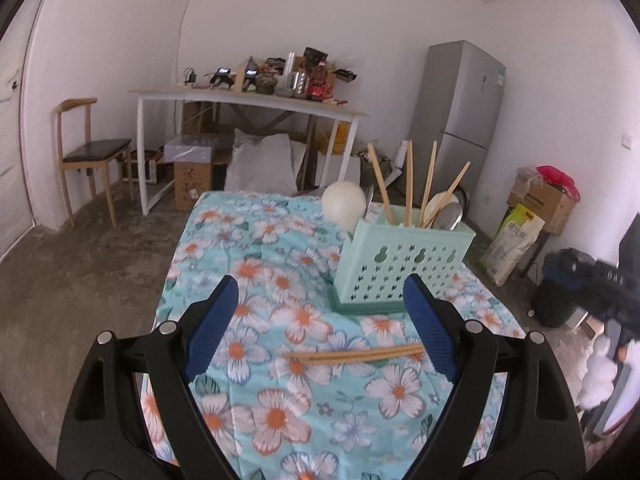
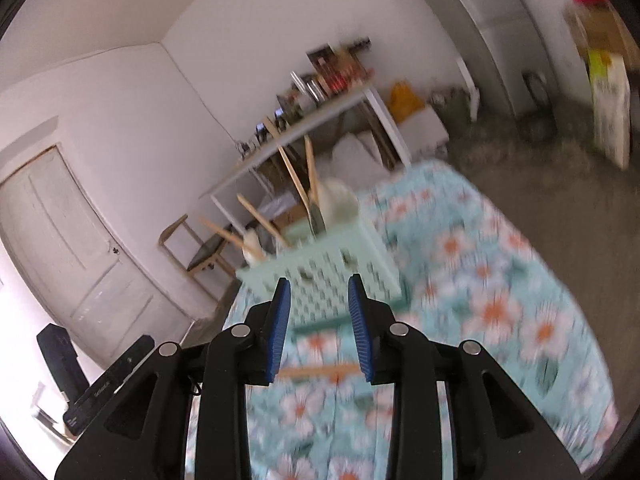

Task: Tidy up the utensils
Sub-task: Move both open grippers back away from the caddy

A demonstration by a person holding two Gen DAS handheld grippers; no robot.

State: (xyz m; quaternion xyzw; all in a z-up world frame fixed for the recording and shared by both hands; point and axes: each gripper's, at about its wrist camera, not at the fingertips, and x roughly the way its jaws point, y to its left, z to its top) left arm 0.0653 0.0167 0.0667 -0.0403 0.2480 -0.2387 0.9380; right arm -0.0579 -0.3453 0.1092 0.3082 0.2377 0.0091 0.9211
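Left wrist view: the left claw (image 1: pixel 318 316) stands wide and released above a flowered tabletop (image 1: pixel 224 240). A pair of wooden chopsticks (image 1: pixel 354 355) lies flat between its fingers, near the mint utensil caddy (image 1: pixel 404 268), which holds upright chopsticks and spoons by the far right edge. Right wrist view, blurred: the right claw (image 2: pixel 320 326) is empty and partly parted, aimed at the loose chopsticks (image 2: pixel 320 371), probably to lift them into the caddy (image 2: pixel 324 276).

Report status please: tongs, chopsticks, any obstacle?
Left tongs open, empty. Right tongs open, empty. Chopsticks flat on cloth, before holder. Path free.
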